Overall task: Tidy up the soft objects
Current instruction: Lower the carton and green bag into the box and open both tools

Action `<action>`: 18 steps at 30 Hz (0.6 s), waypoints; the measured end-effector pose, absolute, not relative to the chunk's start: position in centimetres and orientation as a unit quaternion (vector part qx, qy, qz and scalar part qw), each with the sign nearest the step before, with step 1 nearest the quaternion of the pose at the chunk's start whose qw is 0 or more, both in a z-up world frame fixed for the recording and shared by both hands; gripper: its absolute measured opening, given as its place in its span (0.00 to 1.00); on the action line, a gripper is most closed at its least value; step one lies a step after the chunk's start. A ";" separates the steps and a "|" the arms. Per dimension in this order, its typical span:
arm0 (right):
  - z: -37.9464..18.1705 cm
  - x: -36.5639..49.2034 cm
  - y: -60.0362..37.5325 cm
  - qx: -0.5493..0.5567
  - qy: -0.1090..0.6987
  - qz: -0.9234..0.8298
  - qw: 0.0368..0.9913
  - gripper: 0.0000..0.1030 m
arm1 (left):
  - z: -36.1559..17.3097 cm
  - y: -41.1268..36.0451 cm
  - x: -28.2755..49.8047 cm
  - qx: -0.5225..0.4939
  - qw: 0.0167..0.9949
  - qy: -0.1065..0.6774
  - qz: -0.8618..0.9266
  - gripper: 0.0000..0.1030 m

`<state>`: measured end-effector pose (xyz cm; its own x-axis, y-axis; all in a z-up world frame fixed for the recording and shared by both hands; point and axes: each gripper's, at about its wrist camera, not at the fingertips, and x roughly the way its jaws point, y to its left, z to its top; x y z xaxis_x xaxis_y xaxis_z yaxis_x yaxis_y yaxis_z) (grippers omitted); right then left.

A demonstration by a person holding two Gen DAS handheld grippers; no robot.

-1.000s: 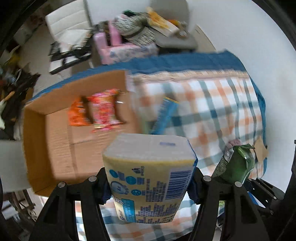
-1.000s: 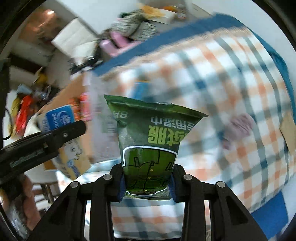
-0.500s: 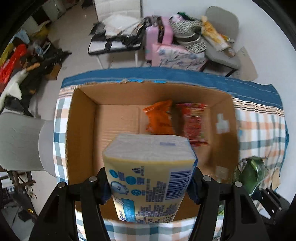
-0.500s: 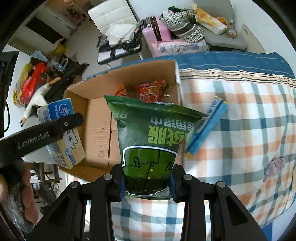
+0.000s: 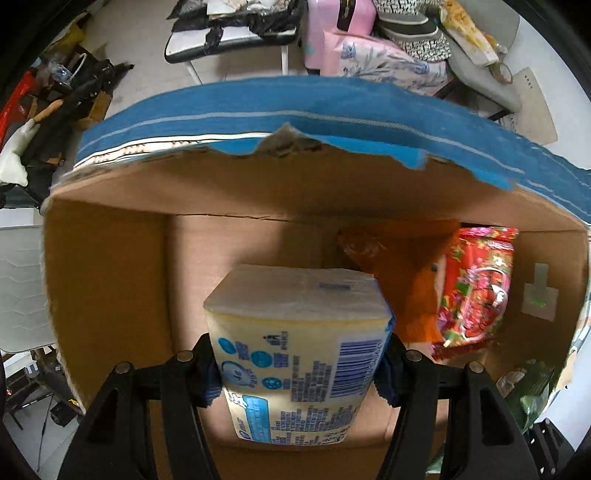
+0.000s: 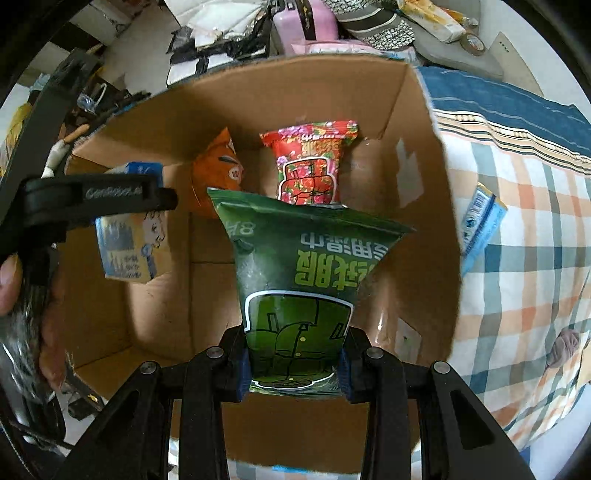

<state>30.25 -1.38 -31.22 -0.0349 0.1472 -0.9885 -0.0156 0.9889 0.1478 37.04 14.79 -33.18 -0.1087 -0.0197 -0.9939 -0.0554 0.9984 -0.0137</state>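
My left gripper [image 5: 297, 363] is shut on a yellow and blue tissue pack [image 5: 295, 347] and holds it low inside the cardboard box [image 5: 107, 280], left of an orange snack bag [image 5: 410, 280] and a red snack bag [image 5: 476, 288]. My right gripper [image 6: 291, 363] is shut on a green snack bag [image 6: 303, 273] and holds it over the box [image 6: 314, 92]. In the right wrist view the left gripper [image 6: 92, 199] with the tissue pack [image 6: 129, 236] is at the box's left side. The orange bag [image 6: 218, 173] and red bag [image 6: 310, 166] lie at the far wall.
The box stands on a checked cloth with a blue border [image 6: 524, 236]. A blue flat packet [image 6: 480, 225] and a small pinkish item [image 6: 563, 343] lie on the cloth to the right. Beyond the table are a pink suitcase [image 5: 340, 26], chairs and clutter on the floor.
Both grippers have moved forward and down toward the box. The tissue pack has gone down into the box, and the green bag has moved from beside the box to above it.
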 end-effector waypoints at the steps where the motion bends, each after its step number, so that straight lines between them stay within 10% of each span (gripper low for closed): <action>1: -31.5 30.3 -1.3 0.045 0.719 0.058 0.691 0.37 | -33.4 14.8 37.2 -0.024 0.665 0.746 0.013 0.60; 16: -31.6 30.5 -1.1 0.033 0.734 0.063 0.675 0.67 | -30.3 16.2 36.4 -0.040 0.688 0.724 0.027 0.65; 18: -31.0 30.5 -1.1 0.031 0.733 0.064 0.677 0.74 | -29.4 16.4 35.7 -0.042 0.696 0.716 0.028 0.77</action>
<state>30.53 -1.08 -31.05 -0.0822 0.1320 -0.9878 -0.0399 0.9900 0.1356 35.67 16.39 -29.38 -0.0266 -0.0204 -0.9994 -0.0995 0.9949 -0.0177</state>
